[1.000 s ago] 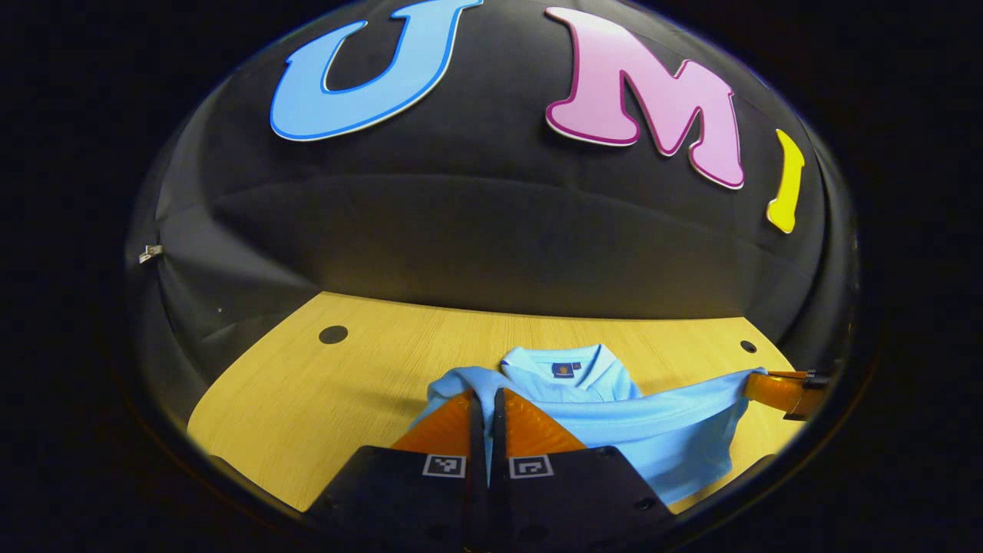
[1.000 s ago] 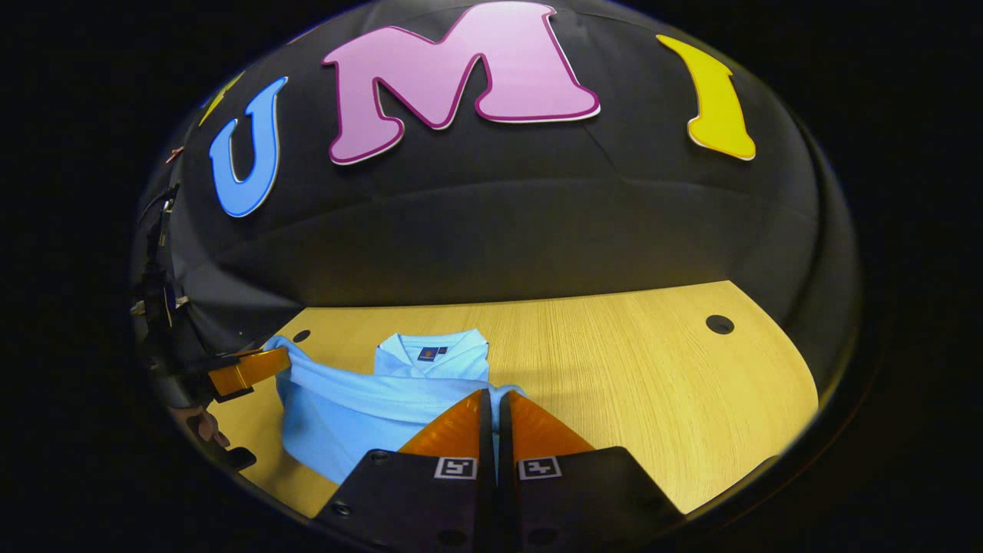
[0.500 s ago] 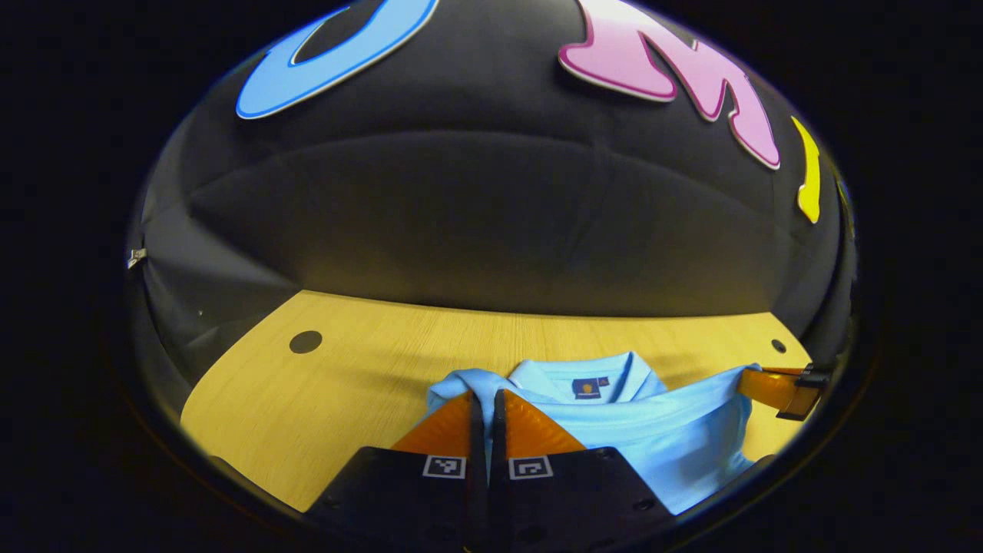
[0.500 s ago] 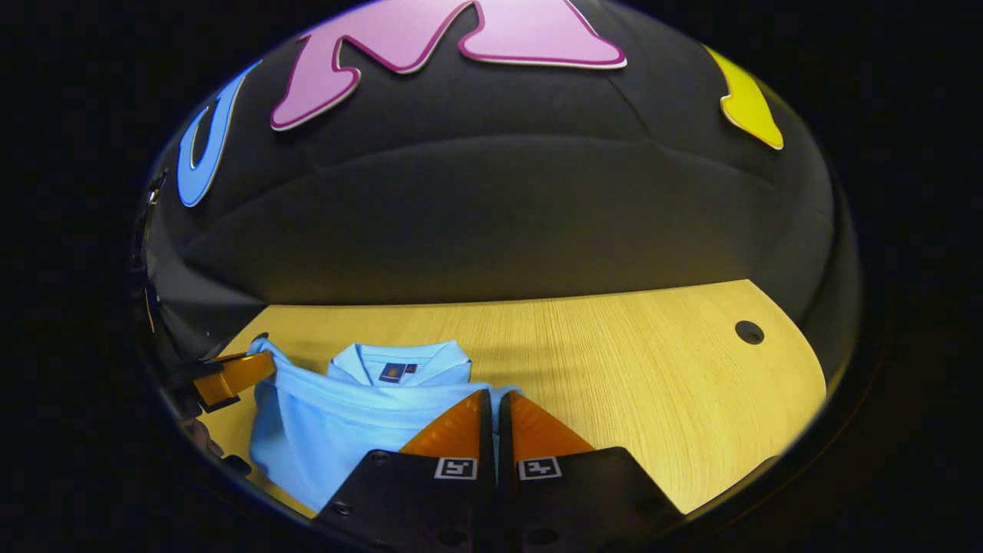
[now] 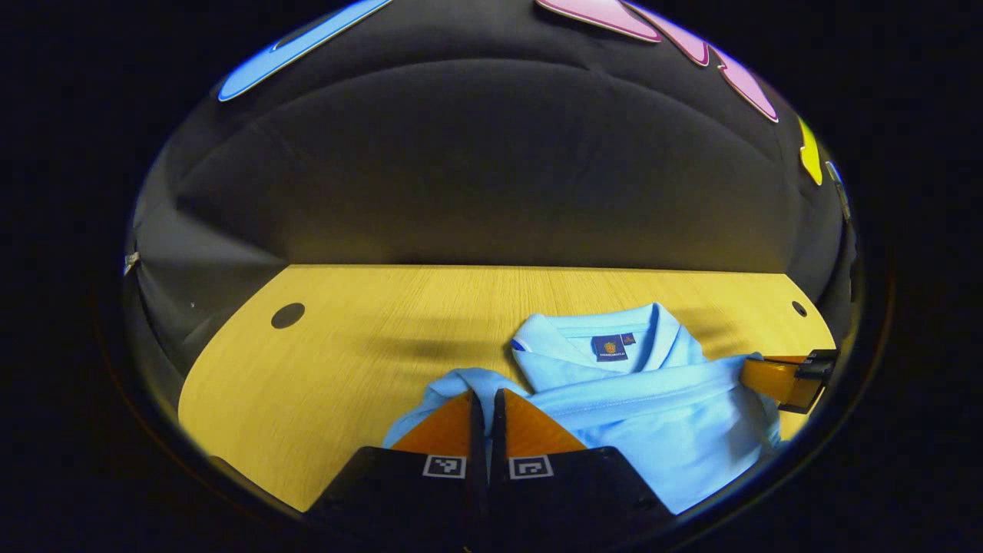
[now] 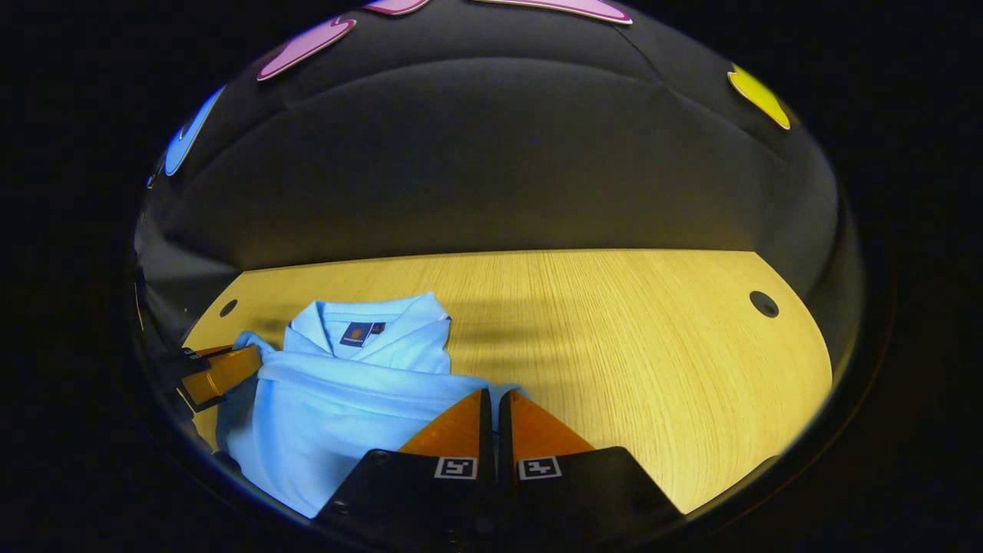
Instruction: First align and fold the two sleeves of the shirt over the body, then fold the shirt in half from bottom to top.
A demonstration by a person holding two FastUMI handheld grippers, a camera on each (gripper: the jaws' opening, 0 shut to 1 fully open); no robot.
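Left gripper [image 5: 487, 399]: fingers closed, pinching the hem corner of the shirt [image 5: 660, 430]. Shirt lies on the table [image 5: 345, 346], collar far side. Right gripper [image 6: 491, 399]: same pinch, opposite corner. Fabric judged light and limp; sags between grips, so hold corners taut.

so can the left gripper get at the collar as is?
Probably not yet. The left gripper is shut on the shirt hem, so it would have to let go first. The path itself looks free: the collar lies uncovered just ahead on the table.
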